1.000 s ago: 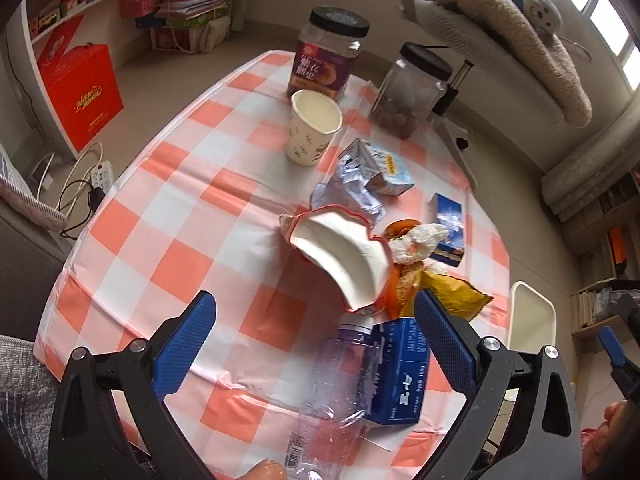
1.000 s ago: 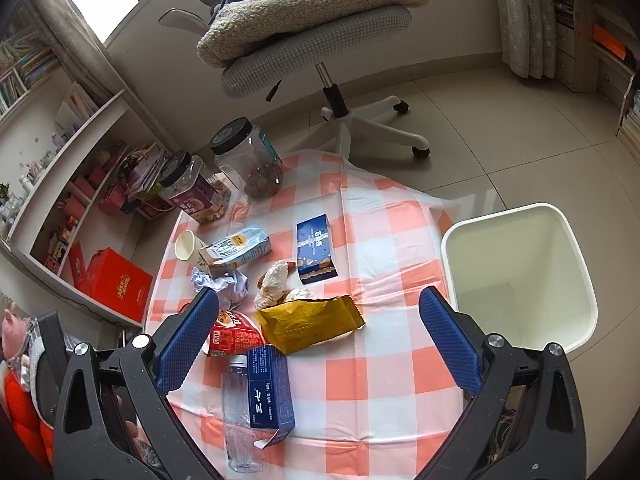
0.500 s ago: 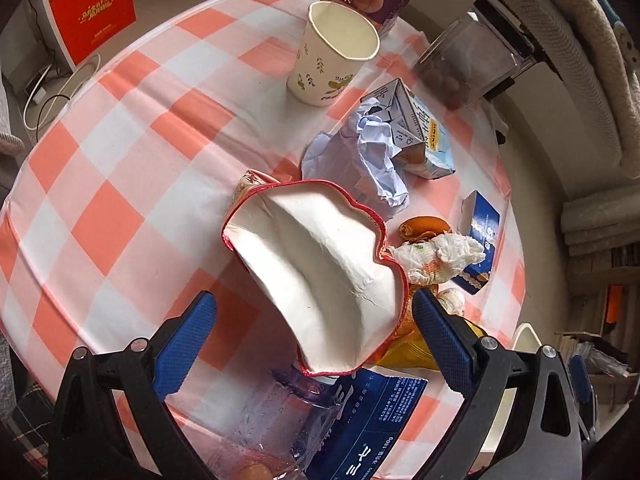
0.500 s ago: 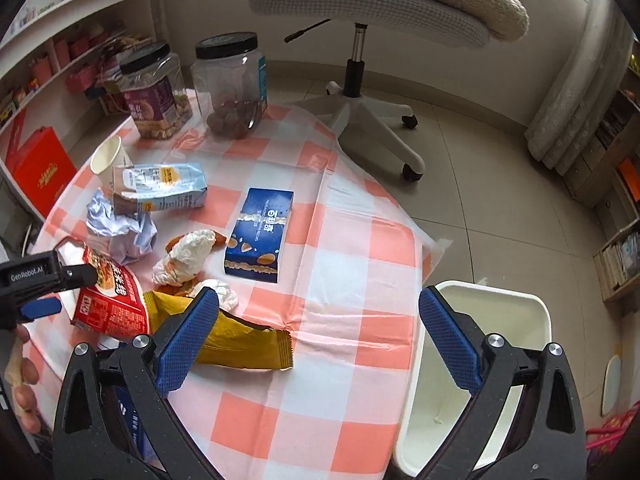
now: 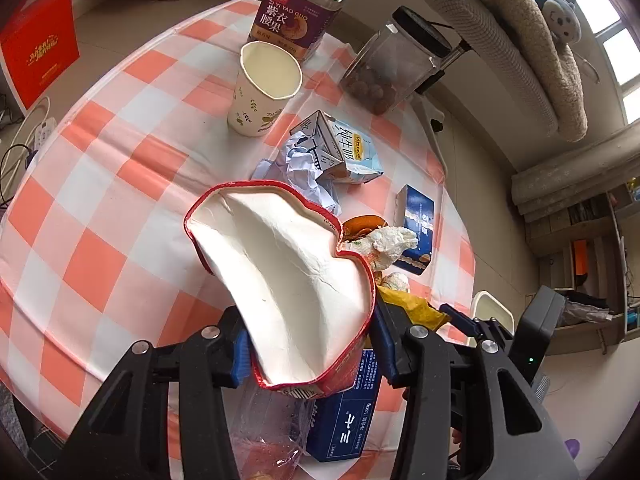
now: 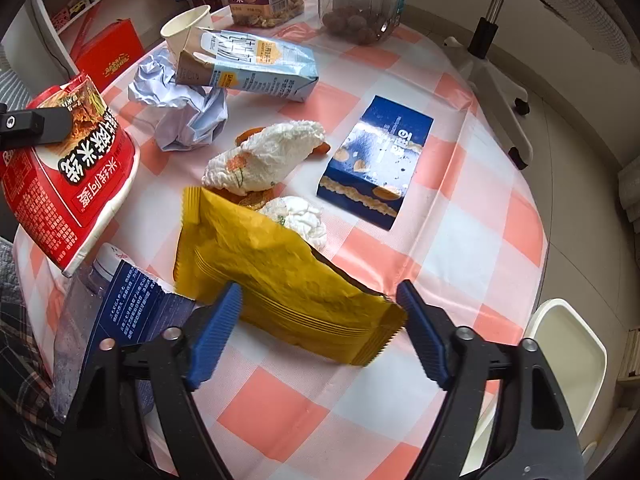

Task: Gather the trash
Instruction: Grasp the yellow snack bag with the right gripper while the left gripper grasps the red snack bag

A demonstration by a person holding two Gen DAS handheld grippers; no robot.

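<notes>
My left gripper (image 5: 308, 344) is shut on a crushed red noodle bowl (image 5: 288, 272), white inside, held tilted just above the checked table; the bowl shows at the left of the right wrist view (image 6: 76, 168). My right gripper (image 6: 320, 332) is open, its fingers astride the near end of a yellow snack bag (image 6: 276, 276) lying flat. Around lie crumpled tissues (image 6: 264, 156), a milk carton (image 6: 256, 66), crumpled paper (image 6: 180, 108), a flat blue box (image 6: 376, 160), a dark blue box (image 5: 348, 412) and a clear plastic bottle (image 5: 268, 428).
A white bin (image 6: 564, 344) stands on the floor beside the table at the right. A paper cup (image 5: 264, 88) and two lidded jars (image 5: 304, 4) stand at the far side. An office chair (image 6: 504, 40) is beyond the table.
My left gripper closed on the red bowl and lifted it. My right gripper dropped low to the table and came over the yellow bag, its fingers closer together.
</notes>
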